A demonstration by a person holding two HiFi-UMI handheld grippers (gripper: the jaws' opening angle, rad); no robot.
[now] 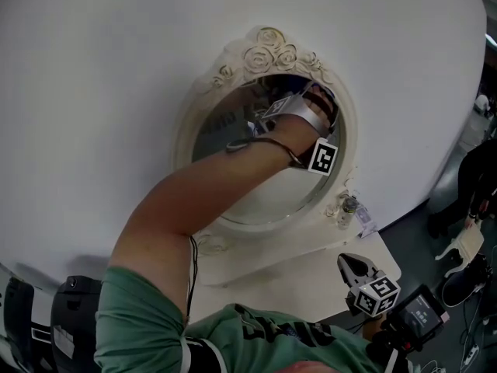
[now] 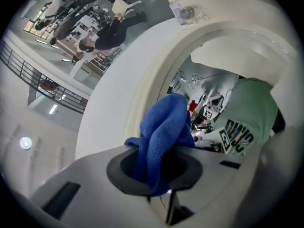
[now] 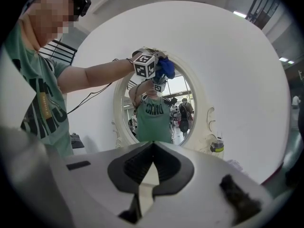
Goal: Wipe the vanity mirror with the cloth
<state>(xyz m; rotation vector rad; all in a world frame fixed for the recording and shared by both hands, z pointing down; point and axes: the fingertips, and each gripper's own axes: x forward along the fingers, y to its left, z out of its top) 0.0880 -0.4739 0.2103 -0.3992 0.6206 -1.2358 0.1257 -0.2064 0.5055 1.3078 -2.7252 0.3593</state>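
The oval vanity mirror (image 1: 256, 200) in its cream ornate frame (image 1: 268, 51) stands against a white wall. My left arm reaches across the glass. The left gripper (image 1: 304, 113) sits near the mirror's upper right rim, shut on a bunched blue cloth (image 2: 164, 129). In the left gripper view the cloth bulges out of the jaws (image 2: 159, 167) right beside the frame's inner edge (image 2: 156, 75). The right gripper view shows the cloth (image 3: 166, 68) pressed to the top of the glass (image 3: 159, 113). My right gripper (image 1: 356, 269) hangs low right of the mirror, off it, shut and empty (image 3: 151, 167).
A small jar with a green band (image 1: 347, 208) and a clear packet (image 1: 366, 224) sit at the mirror's lower right on the white shelf (image 1: 311, 278). A person in dark clothes (image 1: 475, 179) is at the far right. Dark gear (image 1: 46, 317) lies lower left.
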